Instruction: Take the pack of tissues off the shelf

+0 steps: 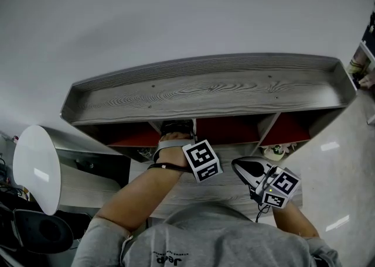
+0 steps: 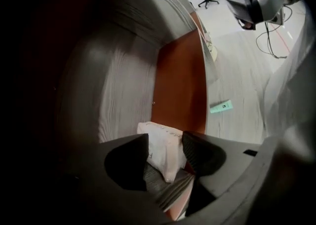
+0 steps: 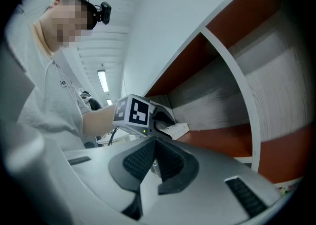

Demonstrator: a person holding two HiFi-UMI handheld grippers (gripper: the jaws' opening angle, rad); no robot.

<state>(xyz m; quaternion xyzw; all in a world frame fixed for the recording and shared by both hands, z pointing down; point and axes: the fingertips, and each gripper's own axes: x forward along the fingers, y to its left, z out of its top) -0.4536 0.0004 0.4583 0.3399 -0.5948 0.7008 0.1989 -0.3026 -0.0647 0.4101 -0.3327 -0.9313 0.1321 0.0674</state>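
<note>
Tissue pack [image 2: 163, 150] sits right between the jaws of the left gripper [image 2: 165, 142], a white, soft-looking packet lying on the grey wood-grain floor of its compartment. The jaws stand wide apart on either side of it. The right-hand pad is just beside the wrapper or barely touching it, the left-hand one shows a little gap, so I read the gripper as released around the pack, not yet clamped. Just past the pack rises the red back wall [image 2: 180, 86] of the compartment, with a grey divider to the gripper's left.

From the head view the left gripper [image 1: 176, 128] is pushed in under the top board of the shelf [image 1: 205, 90], in a middle opening. The right gripper [image 1: 243, 166] hangs outside the shelf, well to the right of the left one; its own view shows the jaws [image 3: 155, 145] drawn together with nothing gripped.

As for progress, the reach looks done and the jaws are lined up. Closing on the pack, lifting it clear of the shelf floor and drawing it out of the opening are all still left.
</note>
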